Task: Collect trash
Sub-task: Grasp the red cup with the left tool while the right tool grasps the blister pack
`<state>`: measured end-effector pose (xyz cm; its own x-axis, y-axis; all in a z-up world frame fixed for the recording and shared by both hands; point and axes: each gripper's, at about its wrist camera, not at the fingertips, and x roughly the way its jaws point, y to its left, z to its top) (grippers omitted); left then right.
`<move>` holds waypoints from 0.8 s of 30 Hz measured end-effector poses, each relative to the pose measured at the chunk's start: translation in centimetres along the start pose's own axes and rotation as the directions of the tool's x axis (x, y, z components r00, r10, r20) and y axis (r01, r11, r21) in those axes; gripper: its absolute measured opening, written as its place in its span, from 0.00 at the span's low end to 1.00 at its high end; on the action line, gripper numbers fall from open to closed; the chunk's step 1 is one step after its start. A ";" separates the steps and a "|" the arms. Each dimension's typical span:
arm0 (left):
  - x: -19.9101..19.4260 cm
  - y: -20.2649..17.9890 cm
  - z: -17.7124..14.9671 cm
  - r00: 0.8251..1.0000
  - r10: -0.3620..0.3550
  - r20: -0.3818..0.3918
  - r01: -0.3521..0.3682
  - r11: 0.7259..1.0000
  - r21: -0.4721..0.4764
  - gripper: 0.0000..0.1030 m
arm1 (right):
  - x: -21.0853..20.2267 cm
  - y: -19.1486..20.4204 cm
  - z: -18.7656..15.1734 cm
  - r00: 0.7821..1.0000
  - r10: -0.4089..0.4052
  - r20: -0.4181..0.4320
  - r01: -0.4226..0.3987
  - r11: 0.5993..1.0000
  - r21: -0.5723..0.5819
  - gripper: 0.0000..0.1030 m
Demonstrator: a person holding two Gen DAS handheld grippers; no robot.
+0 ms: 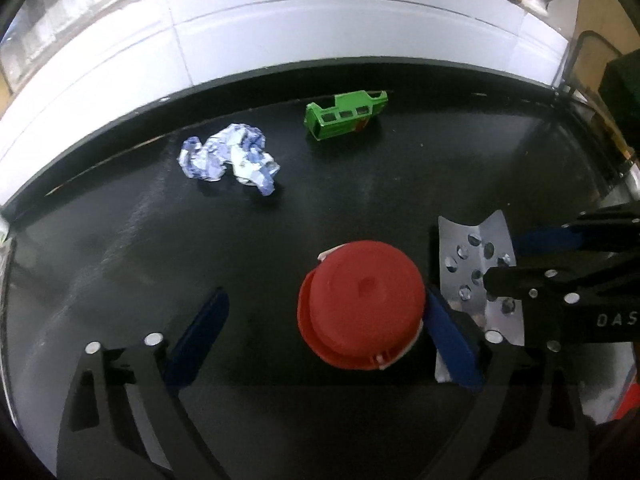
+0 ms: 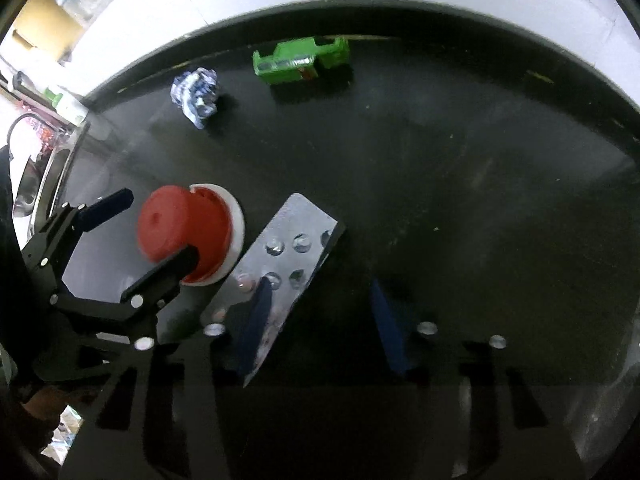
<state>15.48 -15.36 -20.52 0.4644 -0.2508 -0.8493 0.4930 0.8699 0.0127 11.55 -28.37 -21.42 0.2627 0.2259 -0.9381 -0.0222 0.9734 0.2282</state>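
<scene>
Left tongs (image 1: pixel 324 328) spread wide around the red cap (image 1: pixel 362 304) on the black worktop (image 1: pixel 120 260), right pad touching its rim, no grip. Right tongs (image 2: pixel 324 320) partly open over the silver blister pack (image 2: pixel 280 264), gripping nothing. Crumpled paper (image 1: pixel 230 156) and green toy truck (image 1: pixel 346 114) lie far.

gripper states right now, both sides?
Left gripper: open, fingers either side of the red cap, no grip yet.
Right gripper: open, one finger over the blister pack, not gripping.
</scene>
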 end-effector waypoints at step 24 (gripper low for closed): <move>-2.9 0.8 1.9 0.998 -0.019 0.061 0.021 0.999 -0.038 0.58 | -4.3 1.9 2.3 0.992 -0.041 0.121 0.052 0.995 -0.088 0.05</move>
<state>15.90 -14.74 -17.01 0.4988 -0.2926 -0.8158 0.4742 0.8800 -0.0257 12.57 -27.57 -16.35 0.3783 0.1795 -0.9081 -0.0931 0.9834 0.1556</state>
